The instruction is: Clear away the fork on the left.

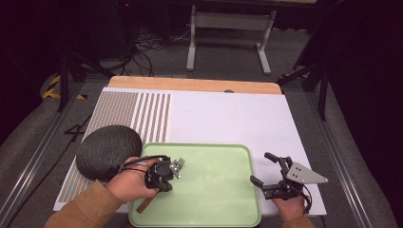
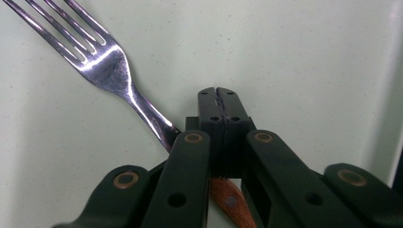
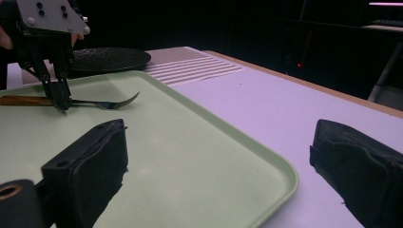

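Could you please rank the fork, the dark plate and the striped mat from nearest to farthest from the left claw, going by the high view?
1. Fork: in the claw, on the tray.
2. Dark plate: just left.
3. Striped mat: beyond the plate.

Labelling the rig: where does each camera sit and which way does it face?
High view: above the near edge, looking forward and down on the green tray; both forearms and tools show.
Left gripper view: on the left tool, looking down its shut jaws at the fork.
Right gripper view: on the right tool, low, facing across the tray.
All share fork and tray.
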